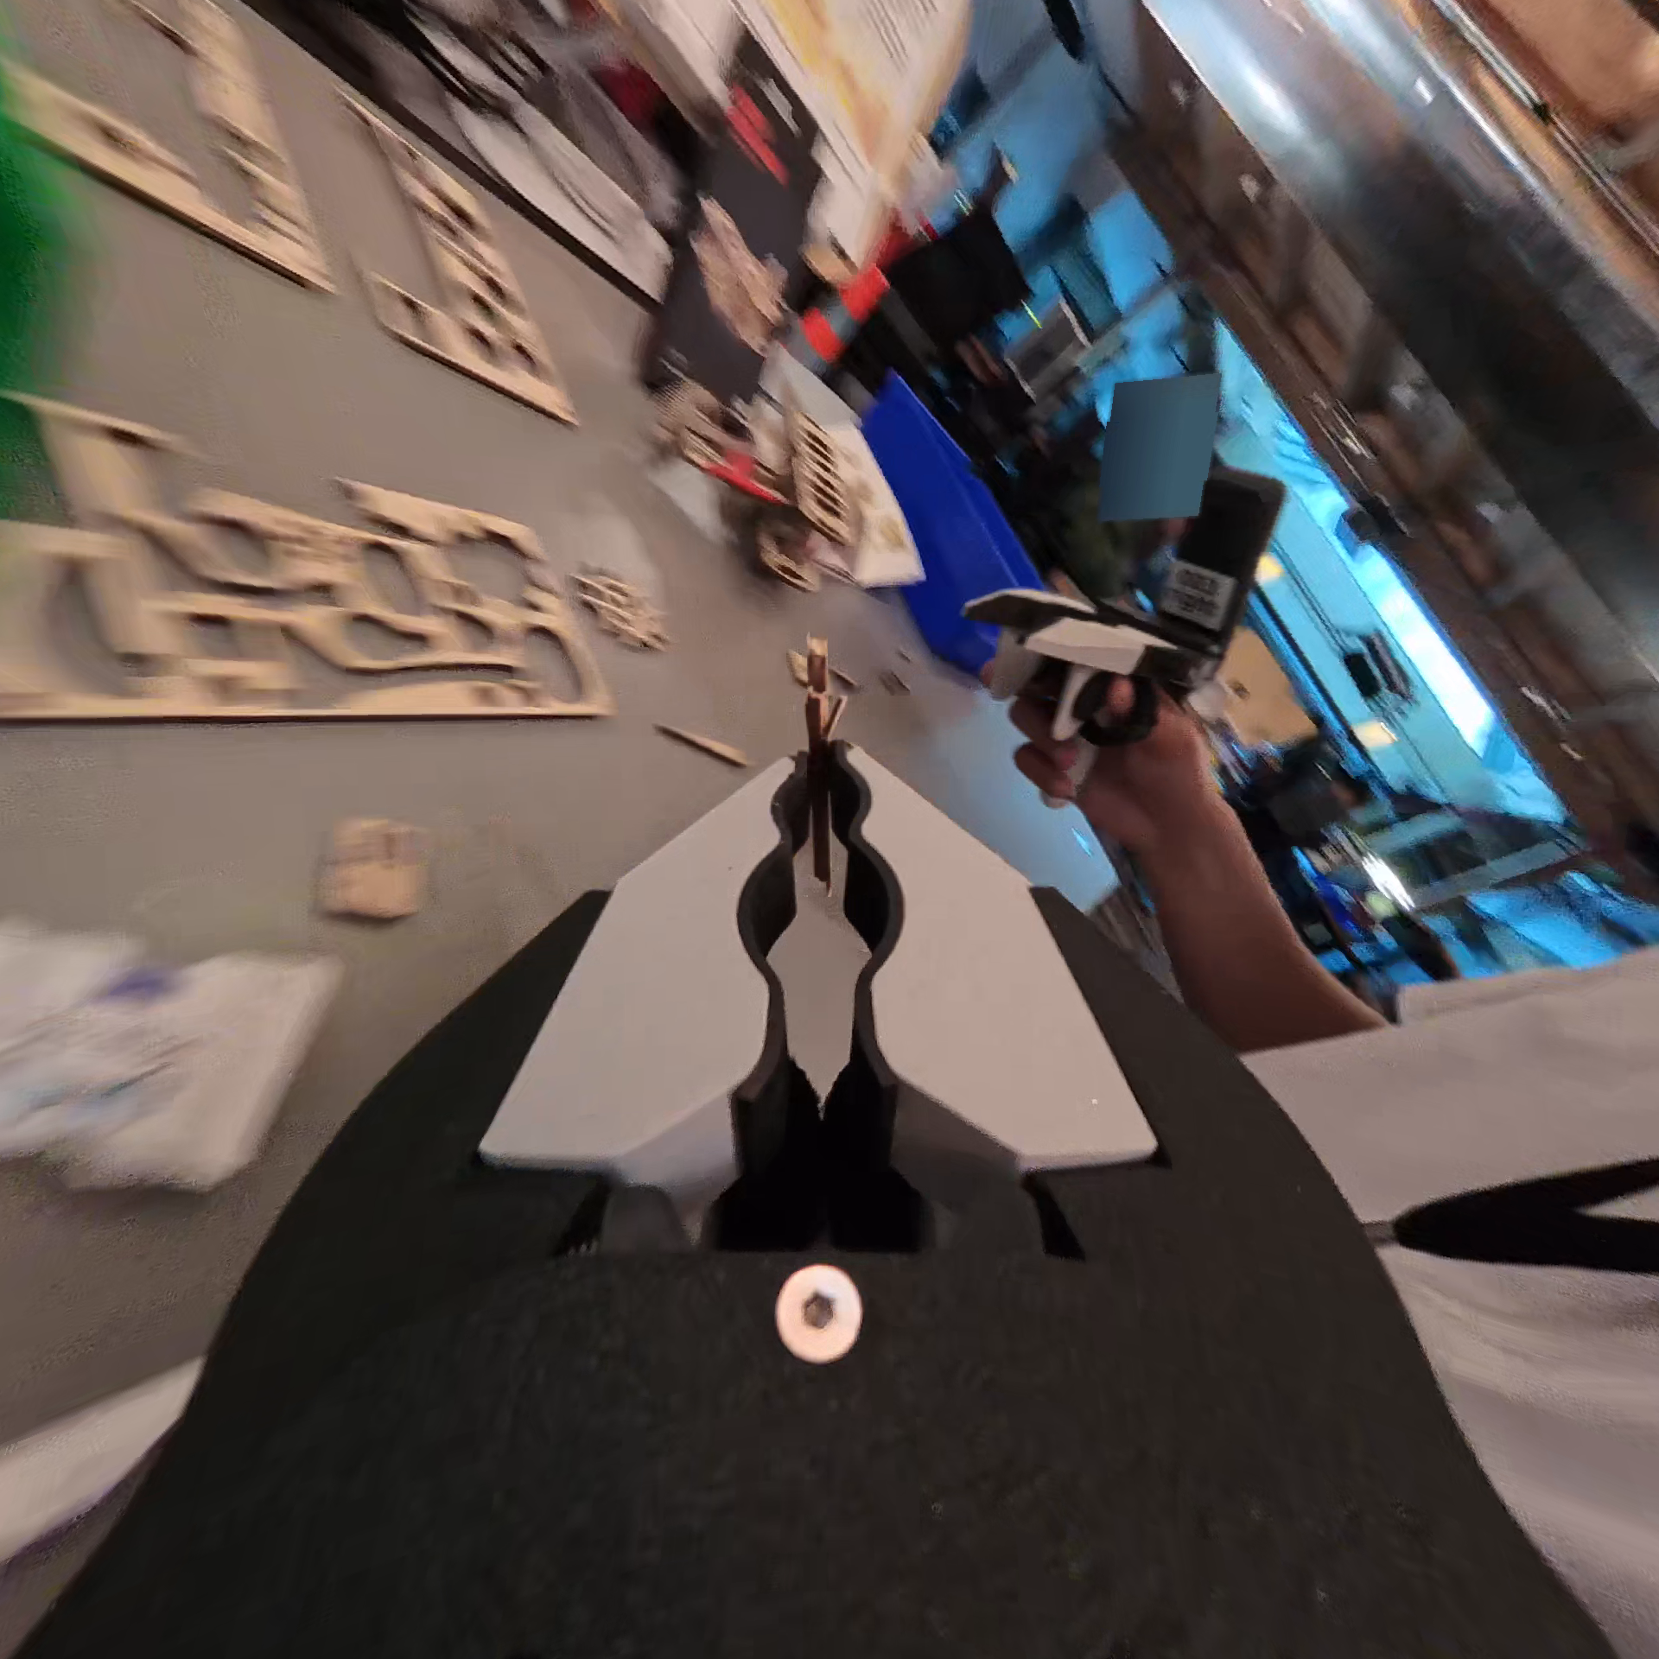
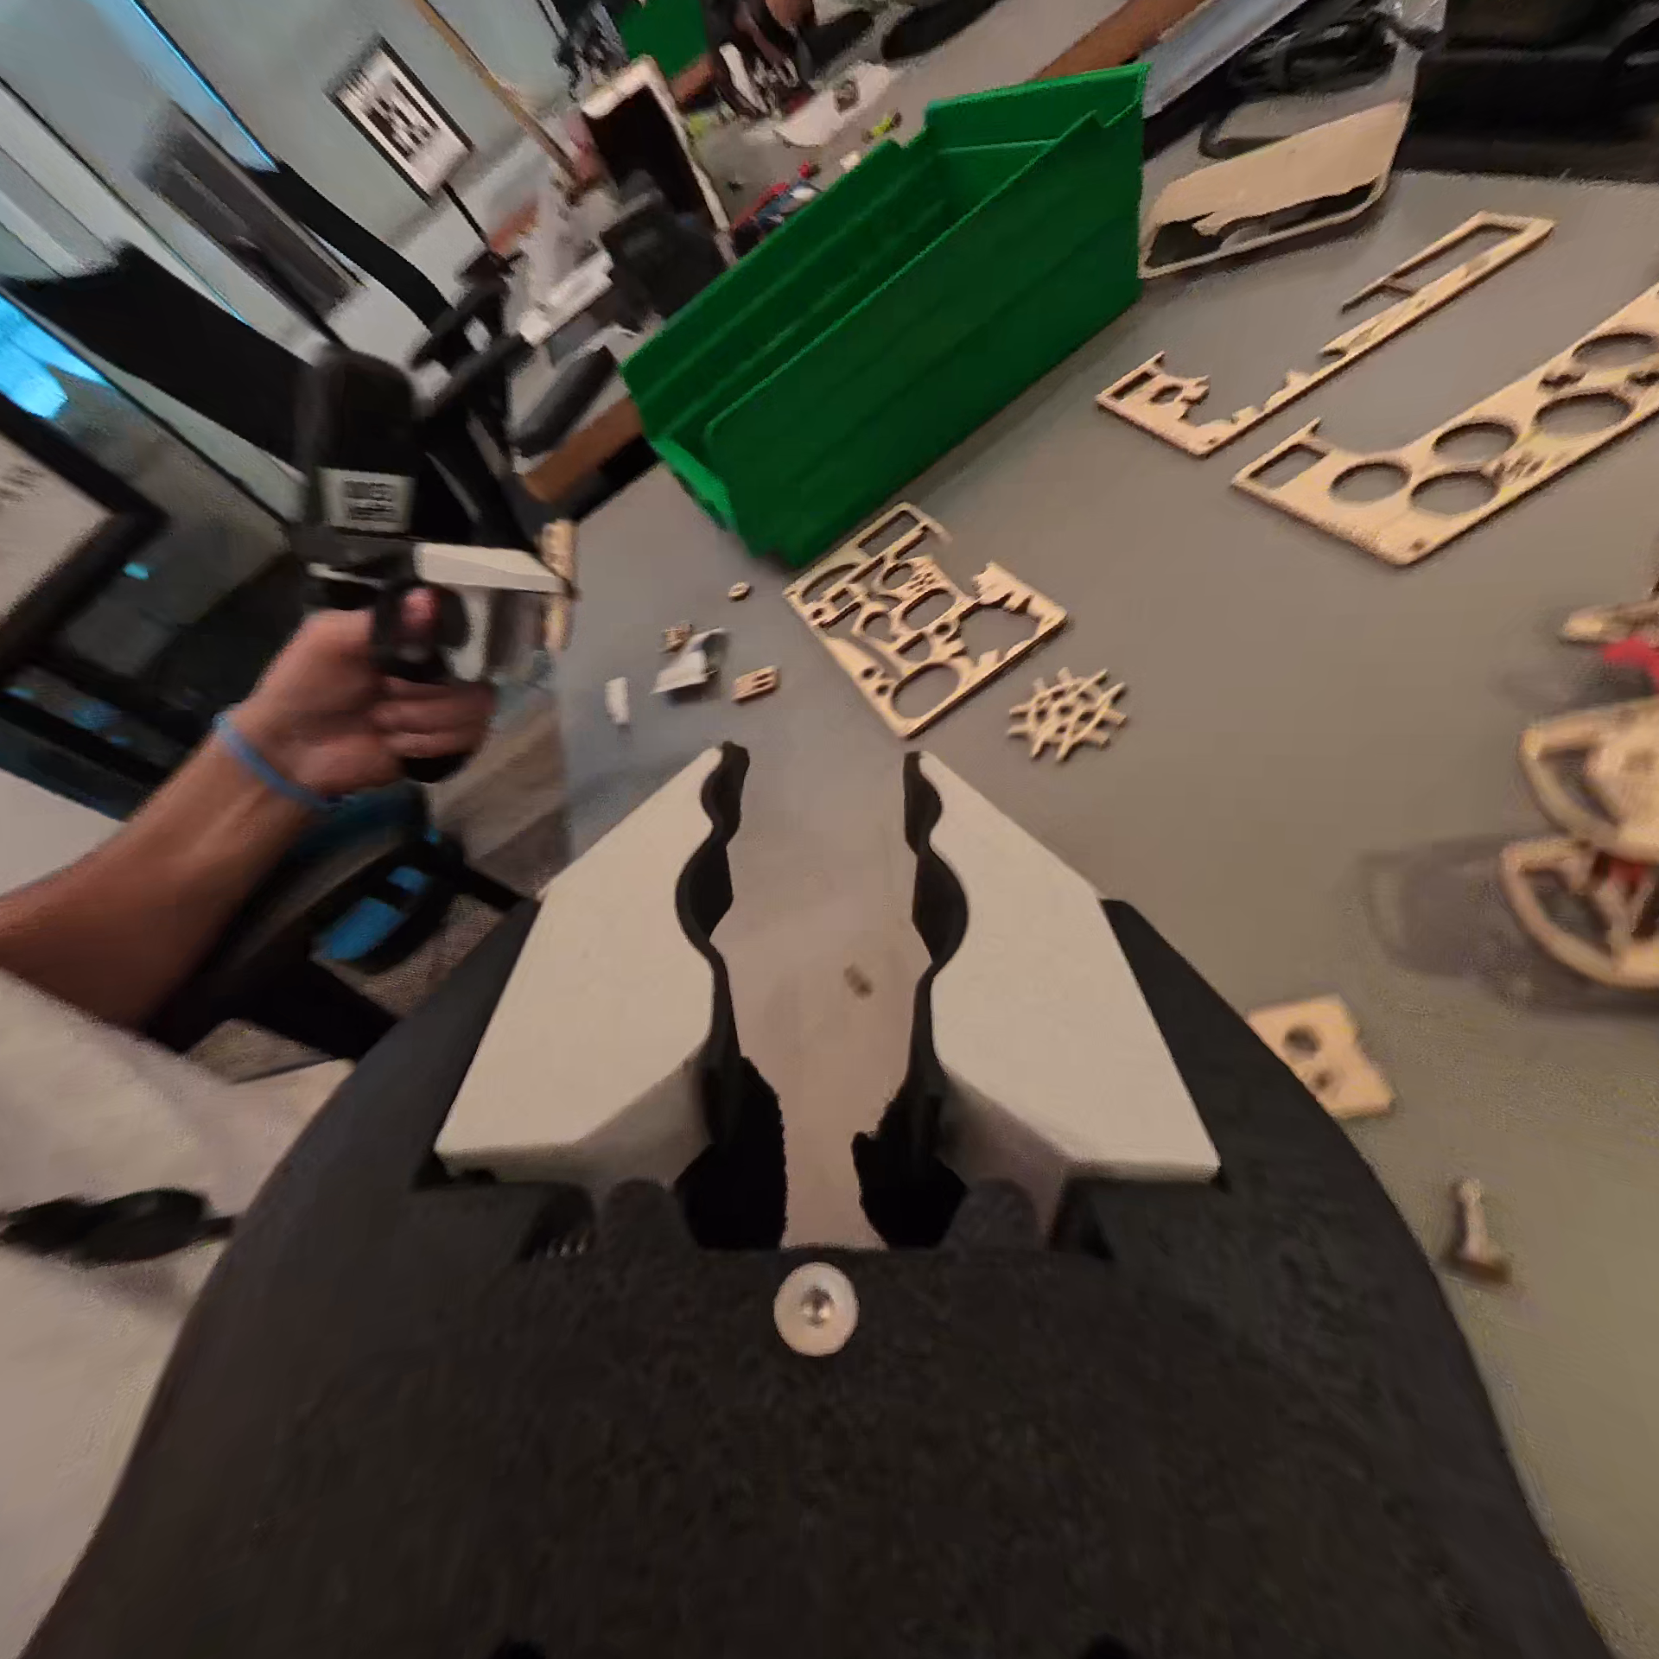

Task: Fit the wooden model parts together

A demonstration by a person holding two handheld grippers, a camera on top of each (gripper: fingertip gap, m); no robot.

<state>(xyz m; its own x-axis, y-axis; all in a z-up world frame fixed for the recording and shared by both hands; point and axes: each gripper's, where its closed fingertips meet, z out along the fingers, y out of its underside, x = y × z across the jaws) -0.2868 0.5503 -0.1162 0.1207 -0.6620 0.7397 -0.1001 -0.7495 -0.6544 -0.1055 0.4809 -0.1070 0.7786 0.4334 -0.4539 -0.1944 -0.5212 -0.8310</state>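
My left gripper [image 1: 819, 759] is shut on a thin wooden model part [image 1: 819, 718], seen edge-on and sticking out past the fingertips above the grey table [image 1: 224, 790]. It also shows at the left of the right wrist view [image 2: 530, 574], held up in a hand. My right gripper [image 2: 821, 763] is open and empty above the table [image 2: 1212, 808]. It shows in the left wrist view [image 1: 1068, 628] at the right, held in a hand, apart from the part. A spoked wooden wheel piece [image 2: 1066, 714] and a punched-out sheet [image 2: 925, 619] lie ahead of the right gripper.
Punched wooden sheets [image 1: 296, 610] [image 2: 1454, 449] lie over the table. A green bin [image 2: 898, 359] stands at the back, a blue bin [image 1: 943, 521] at the far edge. Part-built wooden models [image 2: 1589, 862] sit at right. Small loose pieces [image 2: 1320, 1050] [image 1: 373, 866] and a plastic bag [image 1: 153, 1059] lie near. There is about 20 cm between the tips of the two grippers. My right gripper is the nearer one to the spoked wooden wheel piece [image 2: 1066, 714]: about 15 cm, against 20 cm. It turns up in the left wrist view [image 1: 626, 606] as well.
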